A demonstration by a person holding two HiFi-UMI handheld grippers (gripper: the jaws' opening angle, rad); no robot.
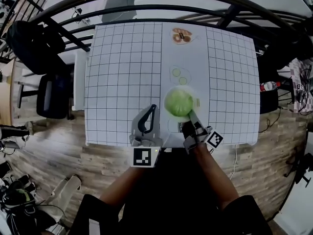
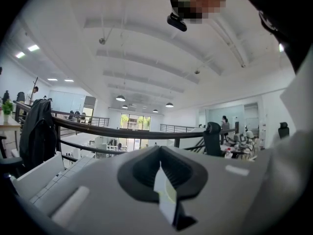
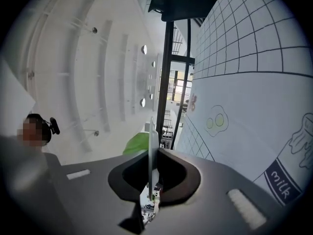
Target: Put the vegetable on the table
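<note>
A round green vegetable [image 1: 178, 103] with a pale rim shows over the middle strip of the white gridded table mat [image 1: 122, 72]. My right gripper [image 1: 191, 115] reaches it from the near side, its tips at the vegetable's near right edge. In the right gripper view the jaws stand almost together on a thin pale edge, and the green vegetable [image 3: 138, 143] bulges just past the right gripper [image 3: 149, 146]. That view is rolled sideways, with the table on its right. My left gripper [image 1: 153, 107] sits to the vegetable's left, shut and empty. In its own view the left gripper [image 2: 164, 180] points at the ceiling.
Printed pictures mark the mat: fried eggs [image 1: 179, 75], a pastry [image 1: 182, 35] at the far end, a milk carton [image 3: 283, 177]. A black railing [image 1: 146, 9] curves behind the table. A black chair [image 1: 54, 94] stands at its left, cables and bags on the floor at both sides.
</note>
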